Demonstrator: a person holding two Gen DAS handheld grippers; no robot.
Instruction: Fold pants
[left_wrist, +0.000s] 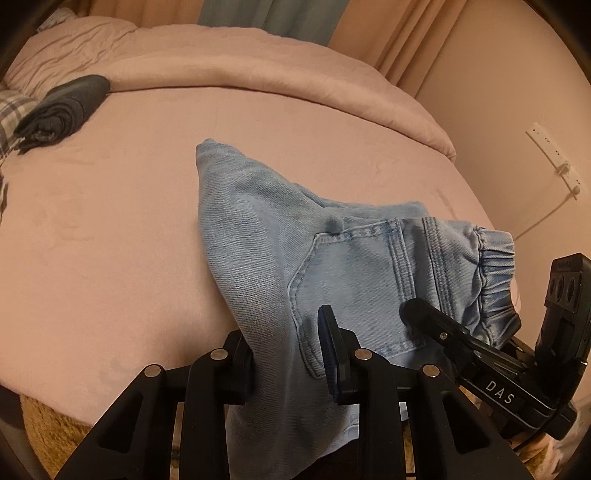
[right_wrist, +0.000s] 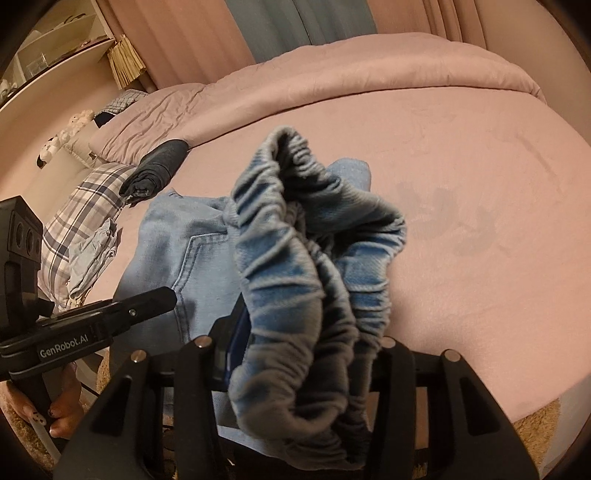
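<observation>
Denim fills both wrist views: the light-blue jeans (left_wrist: 332, 258) hang bunched above the pink bed (left_wrist: 110, 221), partly trailing on it. At left, the left tool (left_wrist: 288, 365) is clamped narrow on a fold beside the back pocket (left_wrist: 354, 280). At right, the right tool (right_wrist: 306, 354) holds the gathered elastic waistband (right_wrist: 295, 295). Best, I judge, to draw the two grips apart so the waist spreads flat before laying the jeans down, clear of the rolled dark garment (left_wrist: 62, 110).

Pink bed (left_wrist: 110, 221) beyond jaws carries light-blue pants (left_wrist: 258, 229), far end resting on sheet; rolled dark garment (left_wrist: 62, 110) and plaid cloth (right_wrist: 81, 206) far left, bunched pink duvet (left_wrist: 221, 55) behind.
</observation>
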